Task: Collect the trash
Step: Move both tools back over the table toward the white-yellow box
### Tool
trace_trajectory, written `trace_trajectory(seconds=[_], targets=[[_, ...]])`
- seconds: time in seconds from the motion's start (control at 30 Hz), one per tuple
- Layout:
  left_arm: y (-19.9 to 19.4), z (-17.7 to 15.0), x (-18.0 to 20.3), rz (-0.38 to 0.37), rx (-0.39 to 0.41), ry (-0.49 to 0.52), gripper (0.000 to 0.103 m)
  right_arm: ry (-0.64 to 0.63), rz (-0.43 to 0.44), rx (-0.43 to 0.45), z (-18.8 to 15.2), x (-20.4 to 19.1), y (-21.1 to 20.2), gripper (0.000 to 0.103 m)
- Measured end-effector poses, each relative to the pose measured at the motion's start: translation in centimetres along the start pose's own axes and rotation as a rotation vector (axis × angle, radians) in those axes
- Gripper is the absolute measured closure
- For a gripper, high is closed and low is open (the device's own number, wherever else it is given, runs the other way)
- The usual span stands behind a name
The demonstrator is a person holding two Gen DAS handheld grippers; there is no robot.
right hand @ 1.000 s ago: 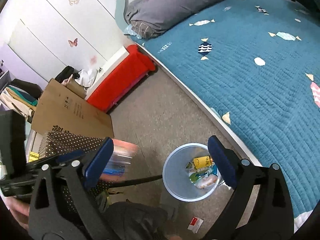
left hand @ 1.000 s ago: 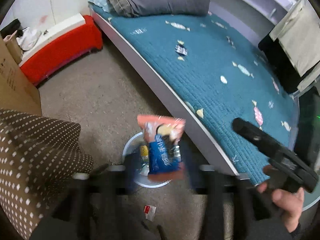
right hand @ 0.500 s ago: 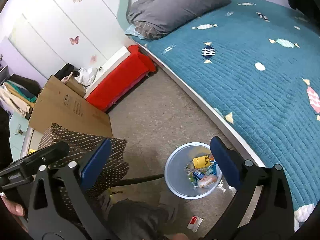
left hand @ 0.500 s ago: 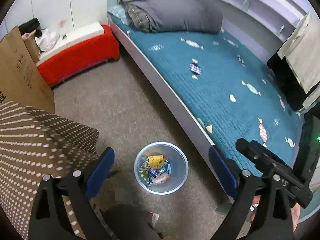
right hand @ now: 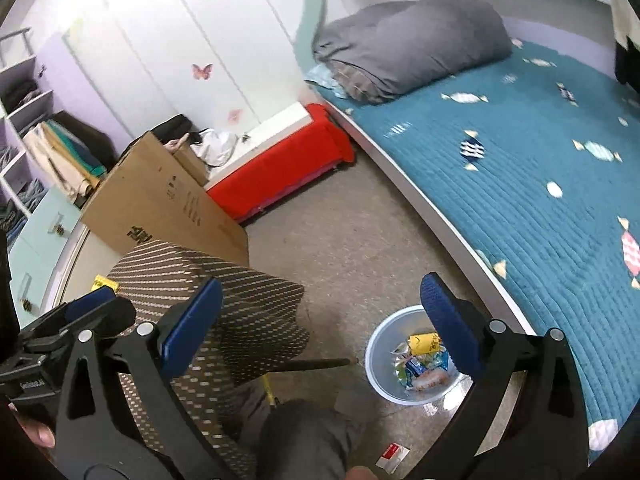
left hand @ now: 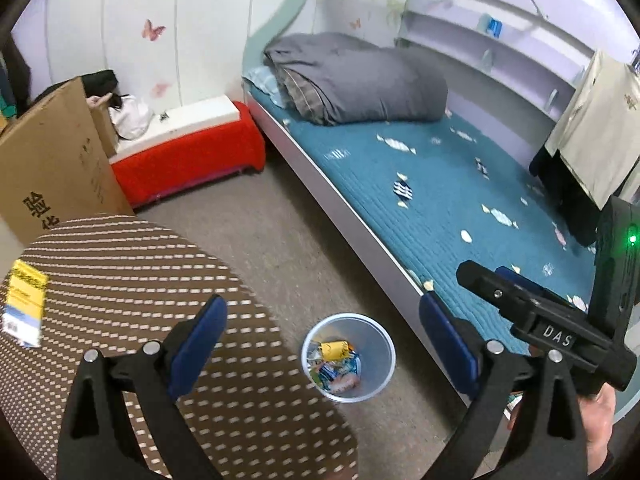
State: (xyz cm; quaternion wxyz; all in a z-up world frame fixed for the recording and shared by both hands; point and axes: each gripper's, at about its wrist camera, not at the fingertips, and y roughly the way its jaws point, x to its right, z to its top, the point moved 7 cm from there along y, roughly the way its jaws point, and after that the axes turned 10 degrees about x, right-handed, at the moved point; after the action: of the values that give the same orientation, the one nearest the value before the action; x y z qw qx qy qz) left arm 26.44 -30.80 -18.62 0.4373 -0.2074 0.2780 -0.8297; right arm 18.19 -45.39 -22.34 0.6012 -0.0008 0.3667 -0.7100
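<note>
Hovering: L hand-held gripper [left hand: 322,330] wide, empty | R hand-held gripper [right hand: 320,322] wide, empty | bin [left hand: 382,364] w/ wrappers on floor beside bed [left hand: 440,200] | yellow packet [left hand: 24,304] on tabletop [left hand: 132,264]

Item one: we read the white letters "DAS" on a small plate on the body of the right gripper [left hand: 558,336], seen from the left wrist camera.

Item two: the cardboard box [left hand: 52,160] bears large black Chinese characters, of which we make out "验" and below it what looks like "华", partly cut off by the dotted seat.

Item three: the left gripper [right hand: 30,385] carries a small white word on its side, too blurred for us to spell with confidence.

Item four: print on the yellow packet [left hand: 25,304] and the wrappers in the bin [left hand: 376,344] is unreadable to us.
</note>
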Motion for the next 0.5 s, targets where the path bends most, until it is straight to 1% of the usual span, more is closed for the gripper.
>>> trace_trajectory(seconds=[0.1,0.27,0.4,0.5], targets=[[-2.1,0.4,-1.8,0.022,0.036,-0.010,0.008,-0.033,0.017,0.005,0.3,-2.4,-0.5,0.006],[-5.4,0.5,-5.7,0.084,0.092,-0.029,0.008,-0.105,0.053,0.009,0.4,-7.1,-1.1,0.006],[-7.5,-0.2,-9.8,0.132,0.114,-0.078,0.008,-0.161,0.093,0.001,-0.1,-10.9,-1.0,0.006],[-8.9,-1.3,-14.1,0.187,0.125,-0.133,0.008,-0.204,0.121,-0.013,-0.9,-13.6,-0.6,0.006]])
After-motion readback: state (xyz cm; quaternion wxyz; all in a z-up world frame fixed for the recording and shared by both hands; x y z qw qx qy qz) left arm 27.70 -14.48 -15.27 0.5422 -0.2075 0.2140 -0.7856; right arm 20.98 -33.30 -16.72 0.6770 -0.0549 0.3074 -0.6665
